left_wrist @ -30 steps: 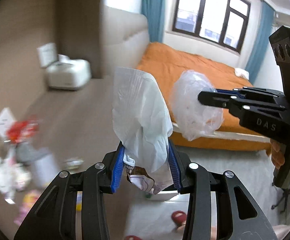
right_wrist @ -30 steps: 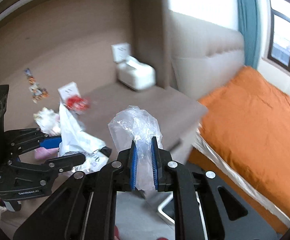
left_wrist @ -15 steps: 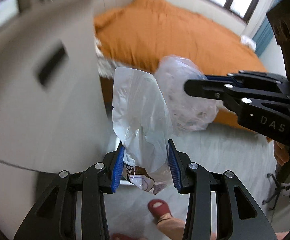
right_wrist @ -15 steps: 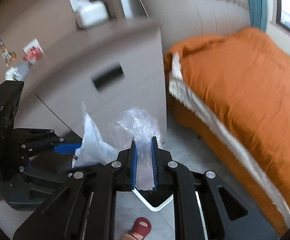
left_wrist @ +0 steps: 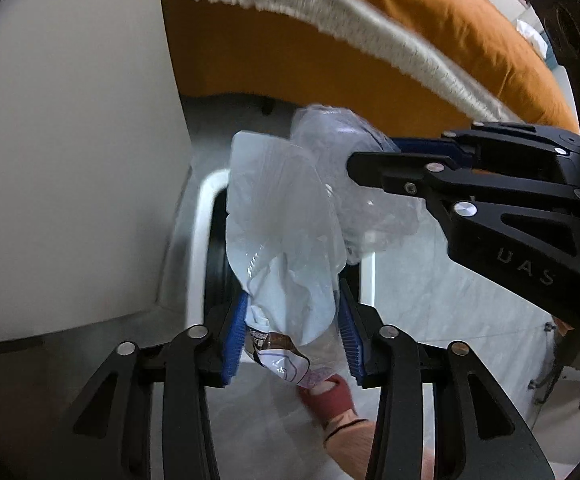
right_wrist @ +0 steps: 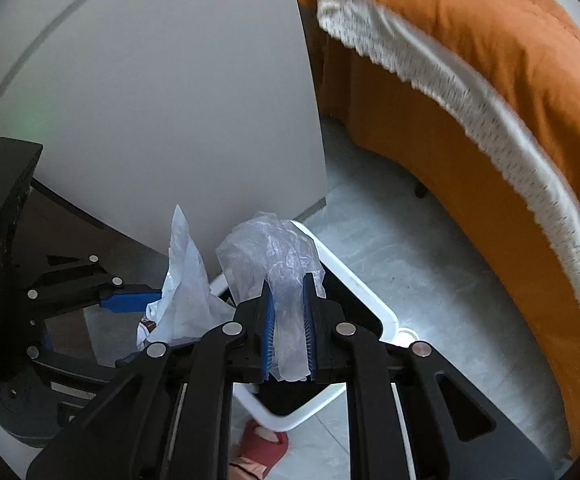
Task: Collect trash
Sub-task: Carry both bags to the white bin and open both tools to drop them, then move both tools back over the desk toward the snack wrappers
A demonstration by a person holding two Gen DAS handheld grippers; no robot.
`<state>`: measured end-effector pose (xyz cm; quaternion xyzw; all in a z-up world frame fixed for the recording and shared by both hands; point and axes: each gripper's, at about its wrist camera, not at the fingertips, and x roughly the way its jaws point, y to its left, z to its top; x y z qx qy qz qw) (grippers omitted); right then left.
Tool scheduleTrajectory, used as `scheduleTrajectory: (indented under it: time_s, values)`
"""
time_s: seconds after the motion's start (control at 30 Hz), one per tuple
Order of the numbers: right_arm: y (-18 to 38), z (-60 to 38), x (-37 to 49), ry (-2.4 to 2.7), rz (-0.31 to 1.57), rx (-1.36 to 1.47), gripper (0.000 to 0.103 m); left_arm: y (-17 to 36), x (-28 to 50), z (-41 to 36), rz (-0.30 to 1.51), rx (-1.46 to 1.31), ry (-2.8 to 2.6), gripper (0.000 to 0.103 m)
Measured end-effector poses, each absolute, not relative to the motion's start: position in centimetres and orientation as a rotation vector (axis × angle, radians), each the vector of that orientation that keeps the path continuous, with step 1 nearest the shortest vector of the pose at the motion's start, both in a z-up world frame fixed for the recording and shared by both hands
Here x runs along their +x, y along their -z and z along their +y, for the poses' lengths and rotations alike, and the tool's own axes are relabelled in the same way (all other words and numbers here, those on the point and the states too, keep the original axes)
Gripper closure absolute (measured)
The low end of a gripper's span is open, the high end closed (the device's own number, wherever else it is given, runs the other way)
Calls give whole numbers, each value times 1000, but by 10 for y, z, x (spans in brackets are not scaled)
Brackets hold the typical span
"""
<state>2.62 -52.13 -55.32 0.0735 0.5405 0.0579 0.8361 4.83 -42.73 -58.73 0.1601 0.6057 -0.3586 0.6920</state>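
Now lower, both over white bin [right_wrist: 354, 280], left gripper [left_wrist: 294, 332] opening around wrapper [left_wrist: 281, 240], right gripper [right_wrist: 287, 320] opening around clear bag [right_wrist: 273, 252].

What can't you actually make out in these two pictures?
- Inside of the white bin: both views, covered by the white wrapper, the clear plastic bag and the grippers.
- Printing on the wrapper's lower end: left view, blurred and half behind the left gripper, whose jaws are opening.
- Person: only a red slipper, cut off by the bottom edge.
- Cabinet top: out of frame.
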Motion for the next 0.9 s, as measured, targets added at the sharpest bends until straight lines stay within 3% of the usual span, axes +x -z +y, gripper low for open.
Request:
scheduleTrajectory:
  time_s: [0.03,0.07,0.1,0.27,0.4,0.67,0.9]
  values:
    - [560,-520,28,-138,1159,158,48,595,49,-428,1375,350,808,27]
    - [565,-519,27,-142,1152,158,9,603,49,-427,1384,351,804,6]
    - [568,-519,26,-136,1136,150,4,606,48,-425,1375,350,801,5]
    - [566,-511,25,-116,1163,72,5,613,48,-430,1374,407,773,5]
    - [531,-516,19,-88,1129,41,5,575,44,-426,1352,408,752,5]
    - [383,-517,7,-93,974,42,5,419,29,-414,1214,355,689,5]
    - [235,-488,-12,-143,724,15,5,271,22,-370,1034,289,588,5]
